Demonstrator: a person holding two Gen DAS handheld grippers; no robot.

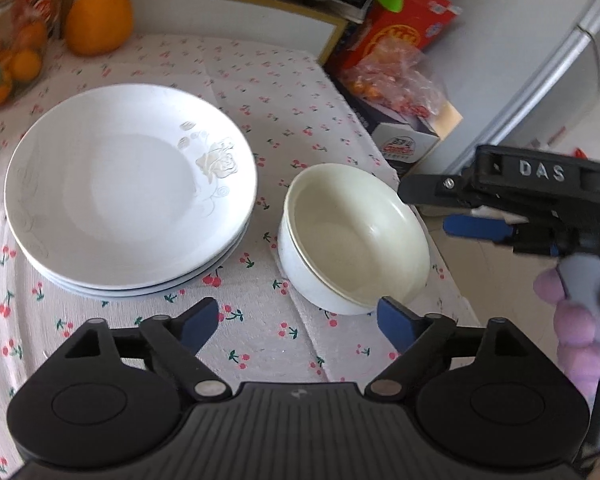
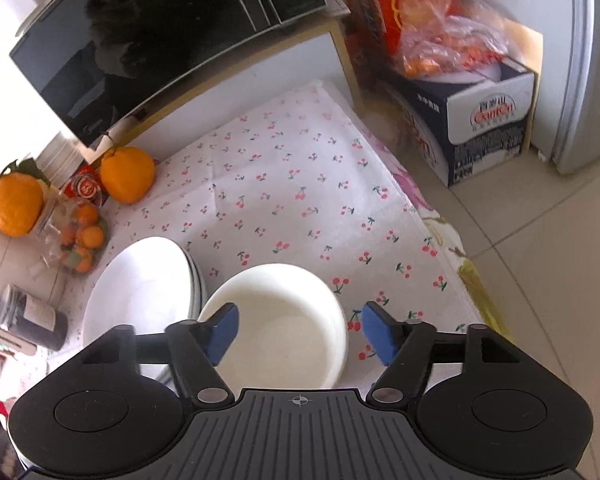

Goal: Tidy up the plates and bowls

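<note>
Two stacks are already formed on the cherry-print cloth (image 1: 284, 92) that covers the surface: the plates (image 1: 130, 184) piled on the left, and the bowls (image 1: 354, 236) nested one inside the other just beside them, near the cloth's right edge. Your left gripper (image 1: 298, 322) stands wide with nothing between its blue pads, hanging over bare cloth in front of both stacks. Your right gripper (image 2: 298, 334) is wide too; in the right wrist view its left pad (image 2: 222, 330) sits over the bowl's inside and the right one outside the rim, pressing on nothing.

The step in hand looks like letting go and backing off. Keep both grippers spread as you lift, and raise the right one straight up so that inner pad clears the rim without dragging the top bowl sideways. The bowls sit close to the edge, so a nudge outward is the thing to avoid.
</note>
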